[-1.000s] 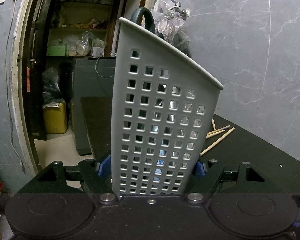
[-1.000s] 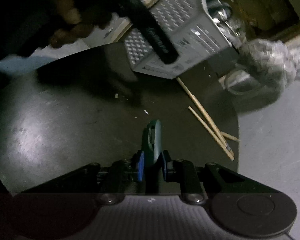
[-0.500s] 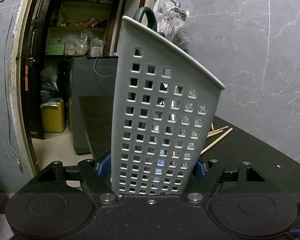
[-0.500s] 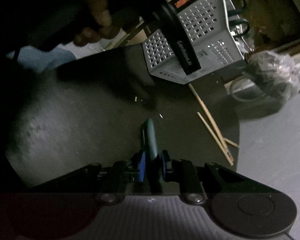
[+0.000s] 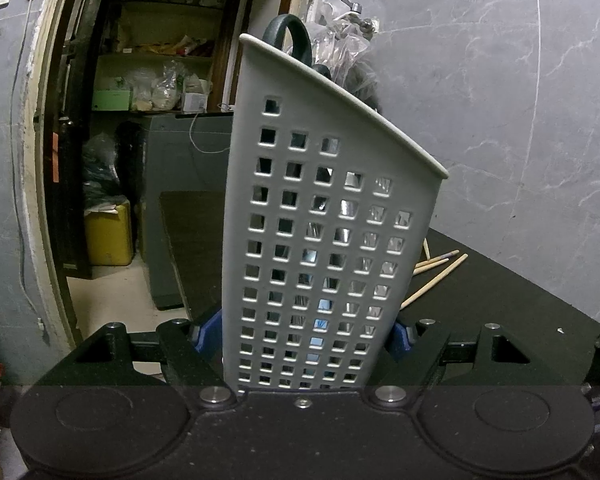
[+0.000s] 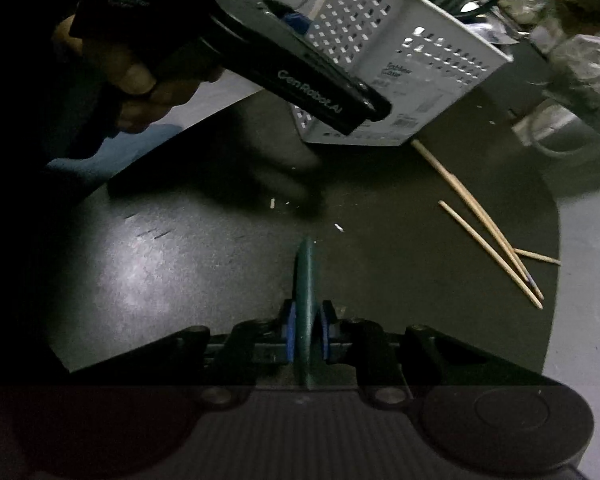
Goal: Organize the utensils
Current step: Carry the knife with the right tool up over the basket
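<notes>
Left wrist view
Left claw (image 5: 308, 336): clamped on the grey perforated utensil caddy (image 5: 332, 240), blue pads against its two sides.
Caddy: tilted, filling the middle of the view; a dark green loop handle (image 5: 290, 36) pokes above its rim.
Desk (image 5: 500, 292): black, matte; wooden chopsticks (image 5: 436, 276) lie on it just behind the caddy.
Room: grey marbled wall (image 5: 520, 100) on the right; open doorway on the left with cluttered shelves (image 5: 160, 52) and a yellow jerrycan (image 5: 108, 236) on the floor.

Right wrist view
Right claw (image 6: 307, 332): closed on a thin dark green utensil handle (image 6: 306, 280) that points forward above the desk.
Desk surface (image 6: 180, 260): dark, round-edged, dimly lit, with a few white specks.
Caddy: off the desk, tilted, near the far edge.
Chopsticks: loose on the desk, right of centre.
Floor (image 6: 588, 280): grey, beyond the desk edge.
</notes>
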Available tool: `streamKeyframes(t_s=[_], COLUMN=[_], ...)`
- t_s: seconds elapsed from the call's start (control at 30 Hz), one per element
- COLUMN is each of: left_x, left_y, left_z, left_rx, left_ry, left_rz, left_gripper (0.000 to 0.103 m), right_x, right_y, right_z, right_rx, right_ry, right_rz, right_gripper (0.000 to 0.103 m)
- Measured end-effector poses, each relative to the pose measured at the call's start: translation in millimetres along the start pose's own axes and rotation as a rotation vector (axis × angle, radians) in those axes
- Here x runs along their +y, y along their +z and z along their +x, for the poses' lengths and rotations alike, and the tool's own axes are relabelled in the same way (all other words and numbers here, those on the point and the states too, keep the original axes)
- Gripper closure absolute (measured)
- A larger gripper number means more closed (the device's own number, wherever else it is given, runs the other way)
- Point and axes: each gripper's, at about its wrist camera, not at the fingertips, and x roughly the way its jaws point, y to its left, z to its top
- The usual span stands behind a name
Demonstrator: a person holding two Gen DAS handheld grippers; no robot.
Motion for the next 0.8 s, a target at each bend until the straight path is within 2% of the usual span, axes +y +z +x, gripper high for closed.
streamKeyframes(t_s=[0.13,0.23,0.33,0.5,0.67,0.8], left_x=[-2.2,-3.2,-5.6,-8.5,-12.4,-16.1], left_y=[1.5,3.1,4.0,5.2,6.1,7.1], left_z=[-0.9,-2.8,-3.9,-4.6,-4.8,-4.5], left_rx=[0.002,0.004,0.004,0.006,0.009,0.012], left_ry=[0.005,0.009,0.018,0.027,0.039,0.048], left_rz=[0.006,0.007,0.012,0.018,0.024,0.032], left_gripper=[0.025,0.025,0.025,0.025,0.026,0.026], right_x=[-15.9,-19.2,-34.3,-60.9,-77.1,-85.1], right_y=[-2.2,-11.9,-21.0,-37.9,-46.3,-52.8], right_z=[2.2,-2.7,-18.1,-48.1,-62.7,-63.2], right_rx=[-0.034,-0.083,-0.186,-0.423,-0.656,-0.803], right_ry=[0.031,-0.001,-0.034,-0.112,-0.189,-0.212], right_rz=[0.088,0.131,0.227,0.409,0.523,0.596], right_gripper=[0.09,0.091,0.09,0.09,0.09,0.09])
